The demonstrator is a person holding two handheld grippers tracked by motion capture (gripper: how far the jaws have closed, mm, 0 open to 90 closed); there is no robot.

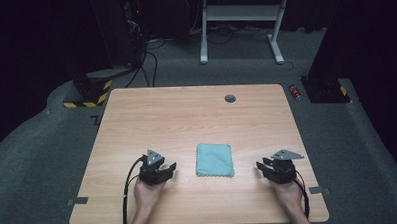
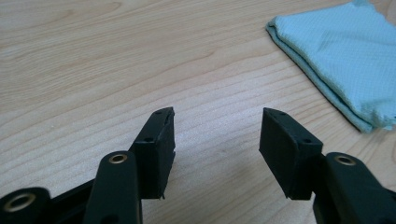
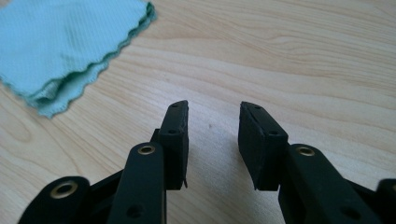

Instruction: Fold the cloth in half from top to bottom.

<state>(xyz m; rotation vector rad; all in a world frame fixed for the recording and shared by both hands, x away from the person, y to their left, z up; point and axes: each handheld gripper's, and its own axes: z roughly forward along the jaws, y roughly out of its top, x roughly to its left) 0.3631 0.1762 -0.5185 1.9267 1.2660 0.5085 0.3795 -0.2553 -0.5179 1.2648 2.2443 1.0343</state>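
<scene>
Folded teal cloth (image 1: 214, 160) lies flat on the wooden table (image 1: 186, 112), between the left gripper (image 1: 167, 169) and the right gripper (image 1: 262, 166), apart from both. Nothing stands between it and either gripper. Both grippers' jaws stand apart over bare wood, empty. Farther back, a small grey disc (image 1: 230, 98) sits near the table's far edge.

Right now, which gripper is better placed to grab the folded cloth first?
Probably left, narrowly: the left gripper sits slightly nearer the cloth than the right gripper. Both are open, empty, apart from it.
</scene>
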